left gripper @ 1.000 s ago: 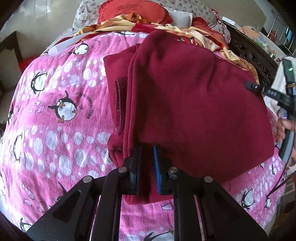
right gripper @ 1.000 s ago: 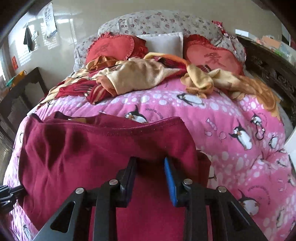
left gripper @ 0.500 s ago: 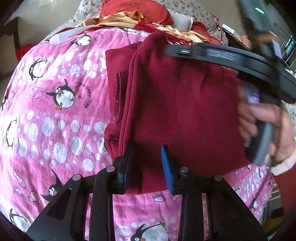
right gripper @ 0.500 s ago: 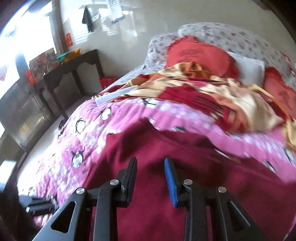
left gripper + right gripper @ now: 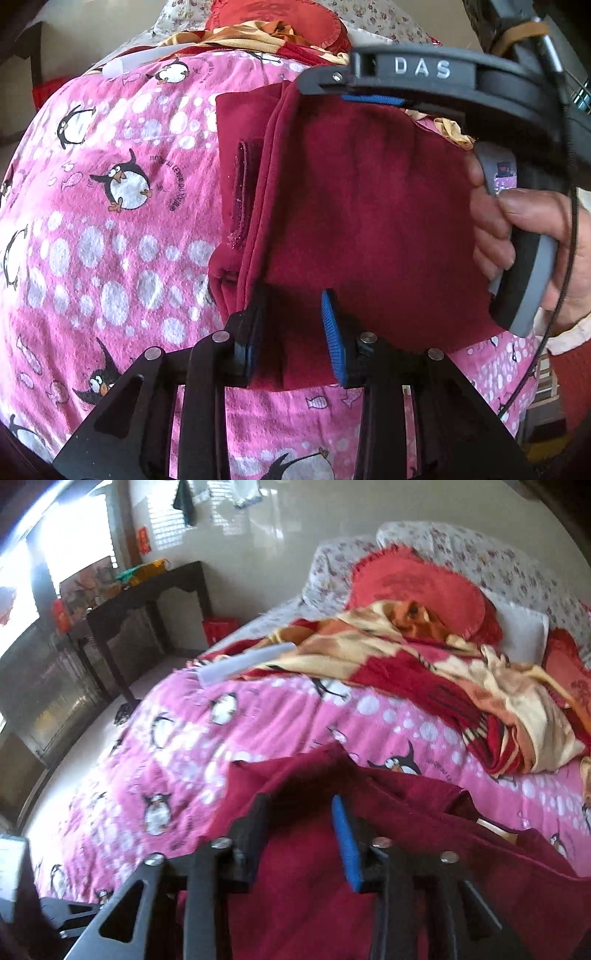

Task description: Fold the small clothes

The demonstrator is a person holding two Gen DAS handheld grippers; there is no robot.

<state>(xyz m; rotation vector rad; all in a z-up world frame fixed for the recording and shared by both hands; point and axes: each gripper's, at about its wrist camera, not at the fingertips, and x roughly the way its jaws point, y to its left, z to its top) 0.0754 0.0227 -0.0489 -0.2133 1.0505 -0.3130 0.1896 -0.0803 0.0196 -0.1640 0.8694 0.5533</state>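
Note:
A dark red garment [image 5: 362,206] lies folded on the pink penguin bedspread [image 5: 110,229]. My left gripper [image 5: 291,325] is open, its jaws set around the garment's near edge. My right gripper [image 5: 299,823] is open and hovers over the same garment [image 5: 424,867], near its upper left edge. In the left wrist view the right gripper's tip [image 5: 332,88] reaches across the garment's far edge, held by a hand [image 5: 524,236].
A heap of yellow and red cloth [image 5: 424,672] and red cushions [image 5: 417,587] lie at the head of the bed. A white strip [image 5: 243,664] lies at the bed's far left edge. A dark side table [image 5: 144,602] stands left of the bed.
My left gripper has opened and let go of the garment's near edge. My right gripper has swung left across the garment to its far edge.

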